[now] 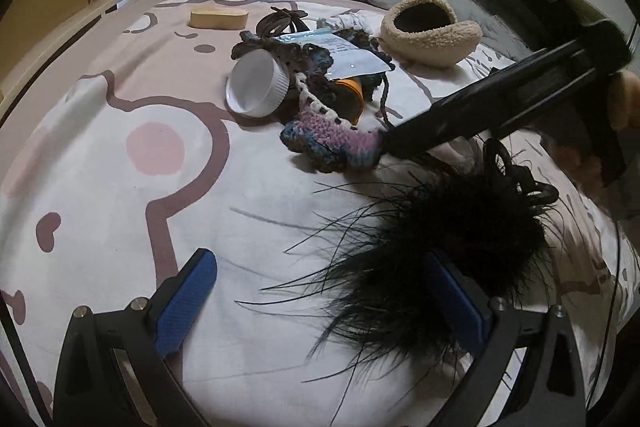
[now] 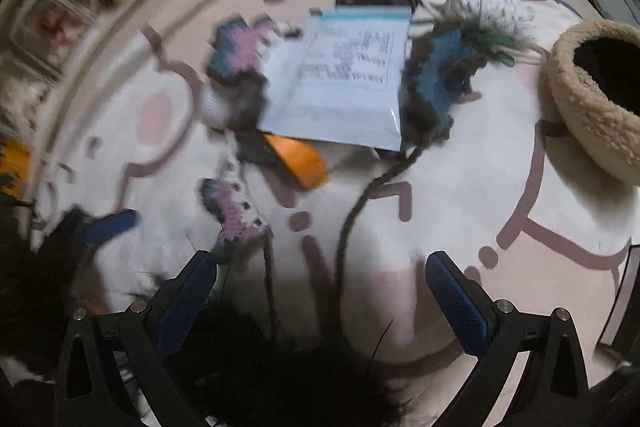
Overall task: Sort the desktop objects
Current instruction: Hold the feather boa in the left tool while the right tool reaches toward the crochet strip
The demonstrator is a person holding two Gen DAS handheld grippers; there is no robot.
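Bare bedsheet (image 1: 120, 211) open on the left, black feather tuft (image 1: 436, 251) crowding right, clutter pile (image 1: 304, 79) blocking centre

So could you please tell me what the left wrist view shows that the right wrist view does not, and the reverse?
Only the left wrist view shows the white ribbed ramekin clearly and the right gripper reaching in.

Only the right wrist view shows green feathers by the blue crochet.

Both show the printed white pouch, the tan fleece basket, the orange piece and the black feathery tuft.
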